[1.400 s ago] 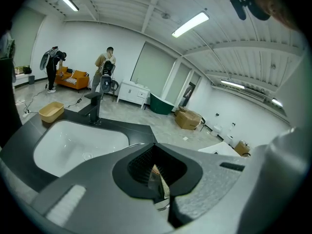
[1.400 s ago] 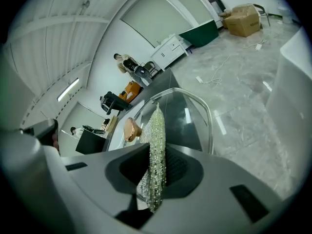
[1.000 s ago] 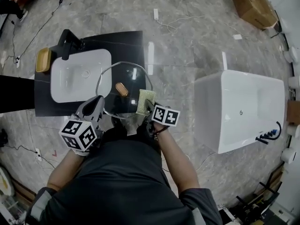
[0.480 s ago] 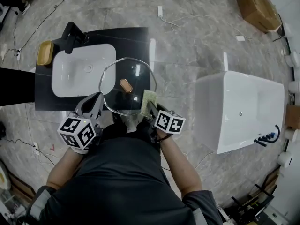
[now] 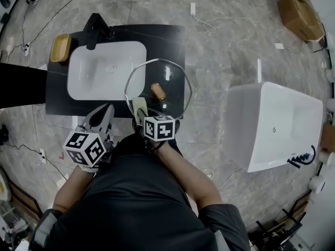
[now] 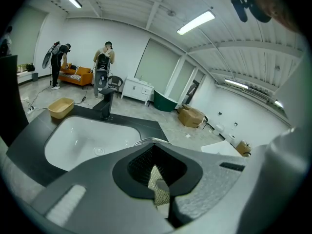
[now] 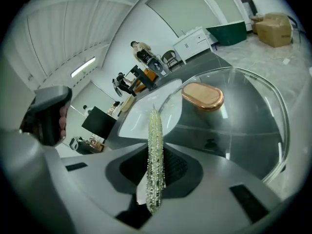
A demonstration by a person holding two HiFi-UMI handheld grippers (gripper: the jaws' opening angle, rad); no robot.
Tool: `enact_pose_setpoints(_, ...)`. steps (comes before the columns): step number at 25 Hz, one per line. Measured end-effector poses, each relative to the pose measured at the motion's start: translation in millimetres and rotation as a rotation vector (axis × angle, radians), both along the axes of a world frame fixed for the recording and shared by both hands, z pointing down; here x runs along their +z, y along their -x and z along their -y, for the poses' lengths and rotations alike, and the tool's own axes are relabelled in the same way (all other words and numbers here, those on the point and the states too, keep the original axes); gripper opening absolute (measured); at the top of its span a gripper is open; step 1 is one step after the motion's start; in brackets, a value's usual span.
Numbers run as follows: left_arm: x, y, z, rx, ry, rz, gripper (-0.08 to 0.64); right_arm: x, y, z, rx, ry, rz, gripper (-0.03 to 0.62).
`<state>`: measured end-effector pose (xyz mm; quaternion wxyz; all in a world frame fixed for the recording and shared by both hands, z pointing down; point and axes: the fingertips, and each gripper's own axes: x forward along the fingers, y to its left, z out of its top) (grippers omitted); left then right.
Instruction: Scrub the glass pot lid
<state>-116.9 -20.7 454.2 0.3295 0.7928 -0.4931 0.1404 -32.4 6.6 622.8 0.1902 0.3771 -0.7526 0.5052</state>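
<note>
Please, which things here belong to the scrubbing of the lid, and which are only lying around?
In use: glass pot lid, gripped at its rim by the left gripper; sponge in the right gripper.
Lying about: sink, black faucet, yellow tray, bathtub, cardboard box.

Big open hall, test studio or showroom rather than home. Marble-look floor (image 5: 220, 51); lone black counter with sink (image 5: 107, 76); unplumbed bathtub (image 5: 277, 124) standing on floor. Loose cables (image 5: 209, 22), cardboard box (image 5: 301, 14). High ceiling, strip lights (image 6: 195, 22). At back: people (image 6: 102, 65), orange sofa (image 6: 78, 74), white cabinet (image 6: 139, 89).
</note>
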Motion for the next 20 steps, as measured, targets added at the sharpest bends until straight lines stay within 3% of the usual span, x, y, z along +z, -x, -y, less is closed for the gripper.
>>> enact_pose_setpoints(3, 2, -8, -1, 0.012, 0.002, -0.009, 0.0, 10, -21, -5, 0.026, 0.016, -0.051, 0.066)
enact_pose_setpoints(16, -9, -88, 4, 0.087, -0.019, -0.029, 0.0, 15, -127, -12, 0.127, 0.006, -0.085, 0.066)
enact_pose_setpoints(20, -12, -104, 6, 0.089, -0.027, -0.036, 0.0, 22, -173, -8, 0.154, -0.005, -0.141, 0.066)
